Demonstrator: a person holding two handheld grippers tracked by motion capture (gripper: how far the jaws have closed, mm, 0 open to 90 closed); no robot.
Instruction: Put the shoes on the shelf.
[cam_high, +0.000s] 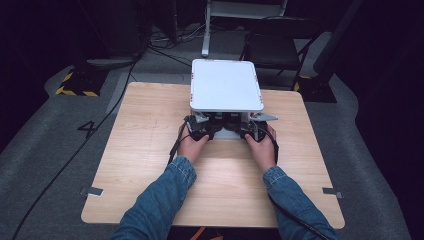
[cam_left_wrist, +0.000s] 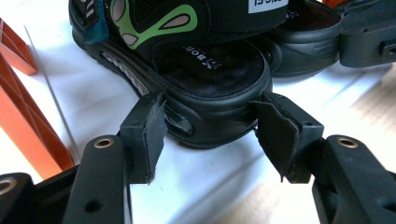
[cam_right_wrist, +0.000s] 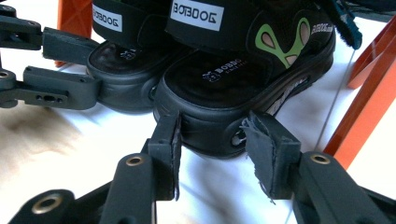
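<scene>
Two black sandals with green side marks stand side by side on a white lower board (cam_high: 227, 135), under a white shelf top (cam_high: 226, 85). My left gripper (cam_left_wrist: 210, 106) has its pads pressed on both sides of the heel of the left sandal (cam_left_wrist: 210, 65); the other sandal (cam_left_wrist: 299, 46) lies beside it. My right gripper (cam_right_wrist: 214, 120) clamps the heel of the right sandal (cam_right_wrist: 219, 74) the same way. The left gripper (cam_right_wrist: 95, 70) also appears there, on the left sandal (cam_right_wrist: 121, 65). From above, both grippers (cam_high: 200, 129) (cam_high: 250, 131) reach under the shelf's front edge.
The shelf stands on orange legs (cam_left_wrist: 18, 107) (cam_right_wrist: 369, 107) close beside each sandal. It sits at the far middle of a wooden table (cam_high: 150, 150). A dark chair (cam_high: 275, 47) and cables are on the floor behind the table.
</scene>
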